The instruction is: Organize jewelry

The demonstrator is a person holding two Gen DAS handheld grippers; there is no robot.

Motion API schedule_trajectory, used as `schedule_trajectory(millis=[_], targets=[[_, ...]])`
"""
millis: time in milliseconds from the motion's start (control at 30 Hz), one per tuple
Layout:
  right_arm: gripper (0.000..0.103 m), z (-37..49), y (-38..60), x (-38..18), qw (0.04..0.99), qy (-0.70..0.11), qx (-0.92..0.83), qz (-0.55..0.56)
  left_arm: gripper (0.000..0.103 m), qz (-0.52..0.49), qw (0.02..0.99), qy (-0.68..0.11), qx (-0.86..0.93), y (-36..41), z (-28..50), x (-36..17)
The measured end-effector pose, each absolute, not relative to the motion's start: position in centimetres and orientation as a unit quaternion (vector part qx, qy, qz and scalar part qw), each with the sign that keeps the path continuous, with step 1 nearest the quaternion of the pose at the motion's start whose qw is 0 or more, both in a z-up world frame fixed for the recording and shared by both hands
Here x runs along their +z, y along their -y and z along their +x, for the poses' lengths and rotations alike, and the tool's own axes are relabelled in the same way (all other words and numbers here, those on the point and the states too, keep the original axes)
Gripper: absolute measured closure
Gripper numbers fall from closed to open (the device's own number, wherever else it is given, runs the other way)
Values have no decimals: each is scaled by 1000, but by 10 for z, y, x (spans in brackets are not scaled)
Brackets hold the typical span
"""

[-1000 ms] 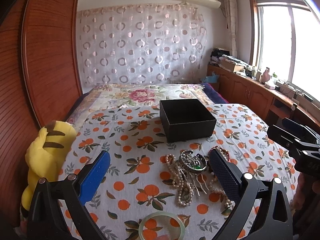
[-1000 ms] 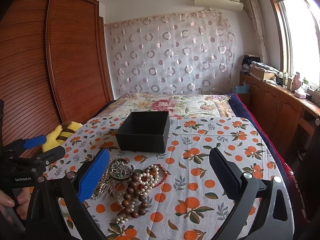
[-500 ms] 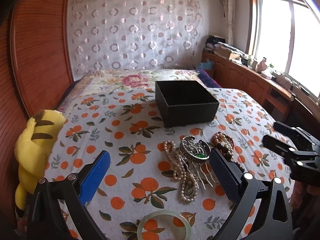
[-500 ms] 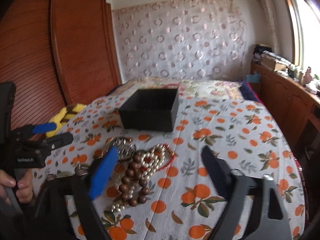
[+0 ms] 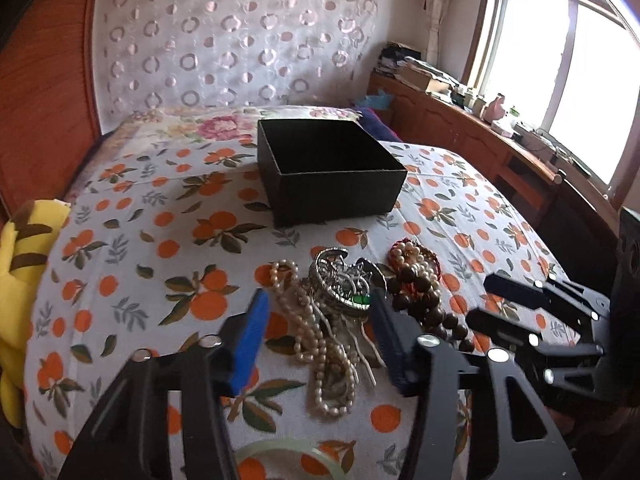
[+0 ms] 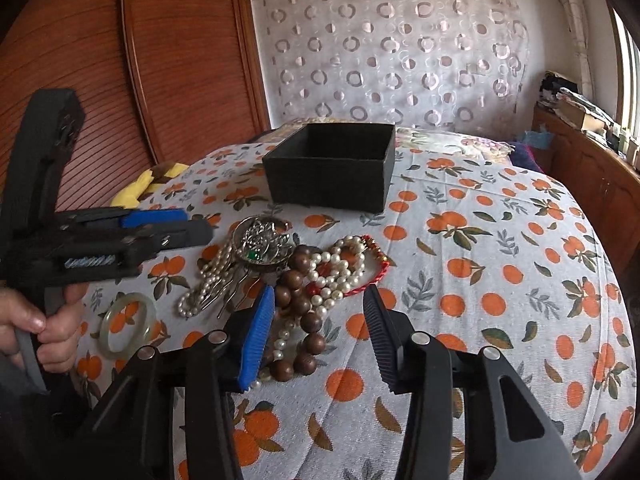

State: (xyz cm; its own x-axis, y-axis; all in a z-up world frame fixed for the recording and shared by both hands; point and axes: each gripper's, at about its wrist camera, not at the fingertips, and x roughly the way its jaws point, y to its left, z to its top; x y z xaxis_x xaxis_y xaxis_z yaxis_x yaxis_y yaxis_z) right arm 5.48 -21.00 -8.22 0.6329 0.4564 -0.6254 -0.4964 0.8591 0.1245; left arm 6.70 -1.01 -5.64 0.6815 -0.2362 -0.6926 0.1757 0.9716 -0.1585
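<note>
A pile of jewelry lies on the orange-print cloth: a pearl necklace (image 5: 320, 344), a silver hair comb with a green stone (image 5: 340, 284), brown wooden beads (image 6: 298, 300) and a pearl and red-cord bracelet (image 6: 344, 260). An open, empty black box (image 5: 328, 168) stands behind the pile; it also shows in the right wrist view (image 6: 332, 168). My left gripper (image 5: 318, 312) is open, its fingers either side of the pearl necklace and comb. My right gripper (image 6: 320, 304) is open, just over the wooden beads. A pale green bangle (image 6: 128, 324) lies at the left.
A yellow plush toy (image 5: 20, 280) lies at the table's left edge. A wooden wardrobe (image 6: 120, 80) stands to the left, and a wooden counter (image 5: 500, 148) runs under the window on the right. A floral bedspread (image 5: 208, 124) lies behind the box.
Both grippers have moved forward and down toward the jewelry pile. Their jaws have narrowed somewhat but stay open. The jewelry and box have not moved.
</note>
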Motion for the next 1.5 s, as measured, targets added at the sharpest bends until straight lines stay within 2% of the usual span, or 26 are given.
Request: schedule_trajectory(millis=[167, 533, 600, 833, 1067, 1400, 1500], targets=[[54, 52, 207, -83, 900, -341, 268, -34, 76, -41, 910, -397, -116, 13, 87, -61], [54, 51, 206, -83, 900, -340, 269, -35, 92, -37, 896, -427, -120, 16, 114, -74], [54, 51, 206, -82, 900, -340, 270, -35, 97, -33, 894, -429, -126, 17, 114, -74], [54, 50, 203, -82, 897, -342, 278, -35, 99, -24, 906, -407, -111, 10, 105, -63], [72, 54, 194, -83, 886, -354, 297, -37, 99, -31, 926, -365, -88, -2, 88, -41], [72, 86, 178, -95, 864, -402, 300, -54, 99, -35, 938, -335, -78, -8, 78, -27], [81, 87, 174, -94, 862, -398, 305, -69, 99, -35, 939, -333, -77, -9, 80, -27]])
